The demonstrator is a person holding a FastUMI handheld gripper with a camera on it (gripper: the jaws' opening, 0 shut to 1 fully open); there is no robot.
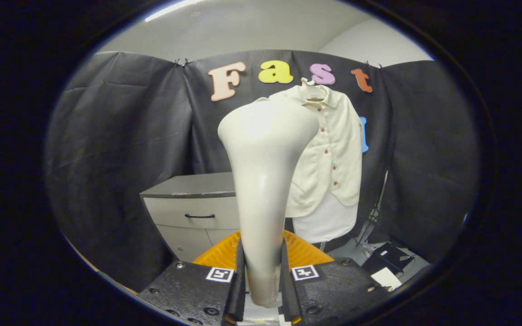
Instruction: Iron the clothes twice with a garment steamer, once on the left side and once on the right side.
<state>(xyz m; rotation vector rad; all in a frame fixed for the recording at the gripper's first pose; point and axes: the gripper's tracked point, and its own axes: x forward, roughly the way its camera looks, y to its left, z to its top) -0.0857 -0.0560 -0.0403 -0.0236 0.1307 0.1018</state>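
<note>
Tongs point(263, 280) are gripping the handle of a glossy cream plastic garment steamer point(265, 172), both fingers pressing its sides, head rising upright. Beyond it, far right, a cream buttoned shirt point(333, 154) is hanging, a grey cabinet point(188, 203) standing left.

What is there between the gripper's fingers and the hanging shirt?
In the gripper view, the steamer, clamped by the fingers, rises before the shirt.

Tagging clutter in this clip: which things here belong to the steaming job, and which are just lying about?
Job:
- garment steamer, clamped between the gripper fingers
- cream button shirt on a hanger, beyond the steamer

Lying about:
- grey cabinet with a drawer
- black box on the floor
</note>
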